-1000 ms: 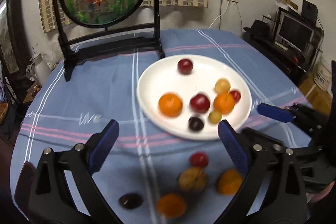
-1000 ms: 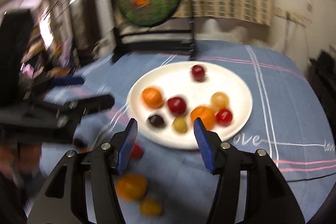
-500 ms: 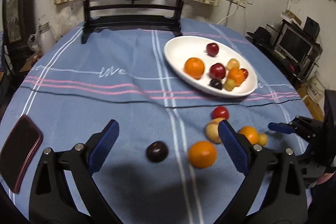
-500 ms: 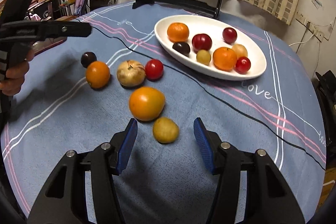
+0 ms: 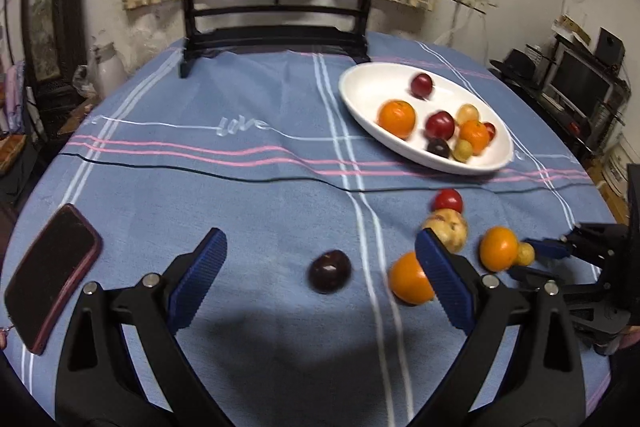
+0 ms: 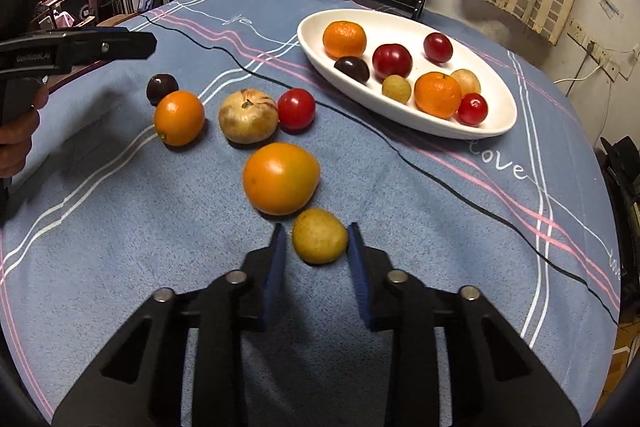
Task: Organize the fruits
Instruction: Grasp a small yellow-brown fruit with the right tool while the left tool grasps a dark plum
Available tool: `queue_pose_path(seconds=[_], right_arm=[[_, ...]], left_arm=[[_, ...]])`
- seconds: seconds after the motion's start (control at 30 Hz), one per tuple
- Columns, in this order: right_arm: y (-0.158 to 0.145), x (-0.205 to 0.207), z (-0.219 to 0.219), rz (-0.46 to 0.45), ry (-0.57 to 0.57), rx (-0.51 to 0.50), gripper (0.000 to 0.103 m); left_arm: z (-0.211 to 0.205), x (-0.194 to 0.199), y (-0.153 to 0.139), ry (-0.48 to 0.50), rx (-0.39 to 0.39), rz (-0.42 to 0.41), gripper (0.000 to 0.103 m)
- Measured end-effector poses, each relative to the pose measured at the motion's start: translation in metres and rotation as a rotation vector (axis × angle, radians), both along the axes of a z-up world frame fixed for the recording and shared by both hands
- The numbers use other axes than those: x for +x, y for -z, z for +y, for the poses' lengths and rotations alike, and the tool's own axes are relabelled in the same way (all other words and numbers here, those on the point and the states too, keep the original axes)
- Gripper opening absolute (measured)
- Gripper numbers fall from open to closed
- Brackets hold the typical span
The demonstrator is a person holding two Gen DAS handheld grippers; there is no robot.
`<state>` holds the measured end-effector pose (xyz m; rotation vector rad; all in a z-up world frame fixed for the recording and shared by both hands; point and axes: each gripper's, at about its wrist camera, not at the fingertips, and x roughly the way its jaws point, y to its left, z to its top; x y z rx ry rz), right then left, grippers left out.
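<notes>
Only the left wrist view shows a dark phone (image 5: 50, 273) in a red case, lying flat at the left edge of the blue cloth-covered table (image 5: 240, 187). At lower centre of that view the left gripper (image 5: 320, 259) stands wide open over a dark plum (image 5: 329, 271), its blue ribbed pads clear of the fruit. Far right, the right gripper (image 5: 532, 261) appears small and side-on, at a small yellow fruit.

Only the right wrist view shows the grip up close — the right gripper (image 6: 316, 247), bottom centre, has just closed its jaws, and the pads sit against both sides of the small yellow fruit (image 6: 319, 235), round and matte, resting on the cloth. A hand (image 6: 16, 139) shows at the far left edge, holding the left gripper's handle. Loose on the cloth, left to right: an orange (image 6: 179, 117), a pale streaked fruit (image 6: 248, 115), a shiny red tomato (image 6: 296, 108), and a large orange (image 6: 281, 178) at centre.

Upper right, a white oval plate (image 6: 496, 123) — smooth and glossy — holds eight small fruits: two oranges, three red, one dark, two yellowish.
</notes>
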<state>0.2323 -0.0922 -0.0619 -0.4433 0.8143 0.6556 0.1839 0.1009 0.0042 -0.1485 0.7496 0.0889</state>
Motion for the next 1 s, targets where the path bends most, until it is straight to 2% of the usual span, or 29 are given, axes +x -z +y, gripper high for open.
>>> queue_pose_path(seconds=[0.1,0.2,0.33,0.47,0.67,1.0], right_arm=[[-0.005,0.003,-0.007,0.011,0.019,0.044,0.027],[-0.015,0.010,-0.018,0.041,0.055,0.140,0.027],[-0.018,0.019,-0.031,0.059,0.128,0.182,0.027],[-0.018,0.023,-0.035,0.059,0.162,0.191,0.027],[-0.018,0.024,-0.035,0.058,0.171,0.187,0.027],[-0.016,0.023,-0.034,0.054,0.175,0.176,0.027]], left_arm=[[0.012,0.001,0.002,-0.039,-0.028,0.005,0.097],[0.020,0.002,0.005,-0.054,-0.066,0.014,0.096],[0.016,0.003,0.007,-0.058,-0.027,0.013,0.092],[0.006,0.005,0.011,-0.012,0.000,0.032,0.082],[-0.003,0.011,0.024,0.034,0.011,0.091,0.056],[-0.011,0.014,0.036,0.074,0.015,0.132,0.039]])
